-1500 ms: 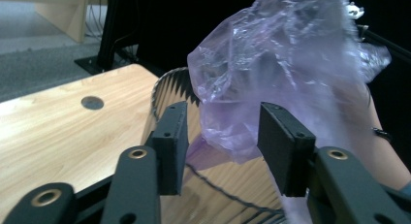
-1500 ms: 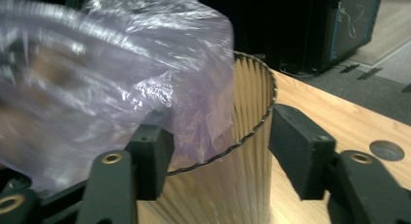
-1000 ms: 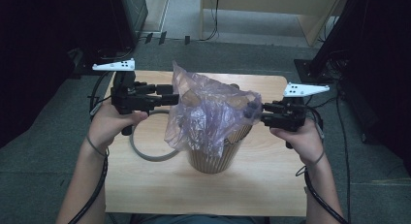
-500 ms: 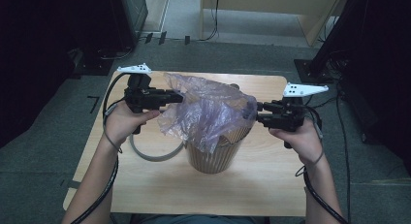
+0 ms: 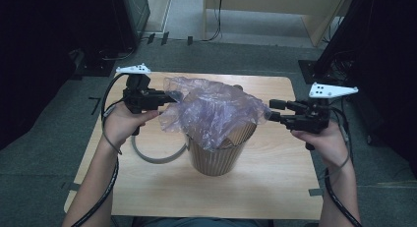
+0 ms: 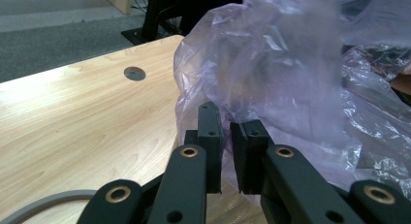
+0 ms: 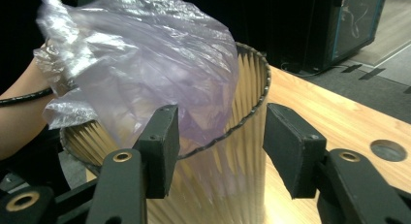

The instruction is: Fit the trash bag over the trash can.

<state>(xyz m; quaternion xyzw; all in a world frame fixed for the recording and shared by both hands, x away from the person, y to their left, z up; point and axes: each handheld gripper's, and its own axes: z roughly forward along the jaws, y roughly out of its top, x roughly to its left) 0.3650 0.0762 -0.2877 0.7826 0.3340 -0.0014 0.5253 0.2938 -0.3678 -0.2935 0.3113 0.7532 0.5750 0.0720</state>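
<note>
- While the purple plastic bag (image 5: pixel 214 109) sits half in and half billowing above the ribbed brown bin (image 5: pixel 219 156) at the middle of the wooden table (image 5: pixel 275 187), only one edge of it is pinned.
- Left gripper (image 6: pixel 225 136): jaws have just been closing and now stand nearly together with a fold of the bag's left edge between the pads; seen from above (image 5: pixel 169 97) it pinches the film beside the bin's left rim. Risk: the fold is thin and slippery, so a sideways tug could slide it out or tear it.
- Right gripper (image 7: pixel 220 136): jaws have just been opening and stand apart, one pad inside the bin's rim against the film, the other outside, neither pressing. From above (image 5: pixel 271 110) it lies at the right rim. Risk: the right side of the bag is free and may slump back into the bin.
- Bin: light and upright, held by nothing. Risk: a pull from the left alone could tip or drag it across the table.
- Grey ring (image 5: pixel 152 156): flat on the table, left of the bin's foot, partly under the left forearm. Risk: a sliding bin could ride onto it and lean.
- Bag mouth: crumpled, opening hard to make out. Risk: regrasping the wrong layer would close the liner rather than spread it.
</note>
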